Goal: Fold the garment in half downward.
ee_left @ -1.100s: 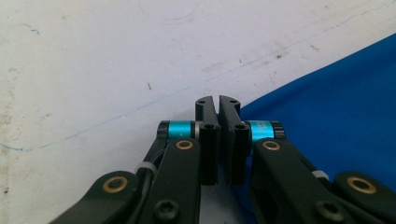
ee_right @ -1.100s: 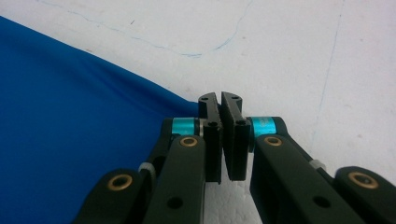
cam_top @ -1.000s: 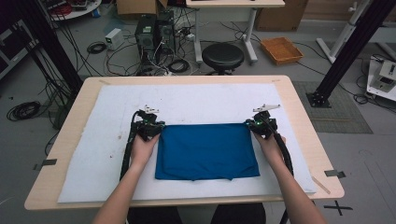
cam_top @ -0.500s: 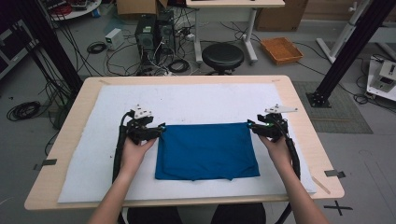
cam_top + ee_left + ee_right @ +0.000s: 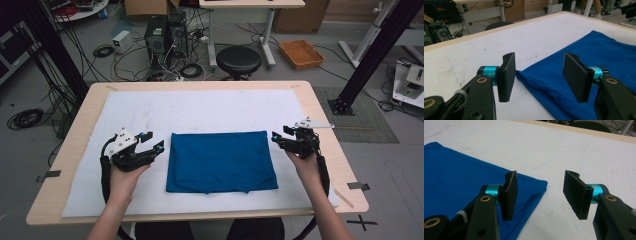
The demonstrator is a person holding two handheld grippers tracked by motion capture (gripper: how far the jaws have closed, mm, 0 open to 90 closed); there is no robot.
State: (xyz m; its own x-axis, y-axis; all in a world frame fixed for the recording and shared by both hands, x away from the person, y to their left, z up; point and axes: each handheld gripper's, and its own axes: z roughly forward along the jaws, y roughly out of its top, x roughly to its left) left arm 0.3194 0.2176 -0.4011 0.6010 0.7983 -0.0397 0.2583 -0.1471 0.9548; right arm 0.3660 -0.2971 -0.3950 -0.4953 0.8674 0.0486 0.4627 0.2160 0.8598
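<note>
A blue cloth [image 5: 220, 160] lies folded into a flat rectangle in the middle of the white mat [image 5: 210, 107]. My left gripper [image 5: 154, 140] hovers just off the cloth's left edge. Its jaws have just been opening and stand open with nothing between them. In the left gripper view the left gripper [image 5: 539, 72] looks over the cloth's [image 5: 599, 55] corner. My right gripper [image 5: 279, 136] floats beside the cloth's far right corner, its jaws likewise just opened and empty. The right gripper view shows the right gripper [image 5: 540, 192] above that corner of the cloth [image 5: 454, 175].
The mat covers most of a wooden table [image 5: 320, 125]. Behind the table stand a black stool [image 5: 240, 60], computer towers [image 5: 165, 35] amid floor cables, and an orange tray [image 5: 301, 53]. A black frame post [image 5: 365, 55] rises at the right.
Both grippers let go of the cloth's far corners, opened and lifted. The left one drew away to the left, the right one slightly to the right. The cloth stays flat.
</note>
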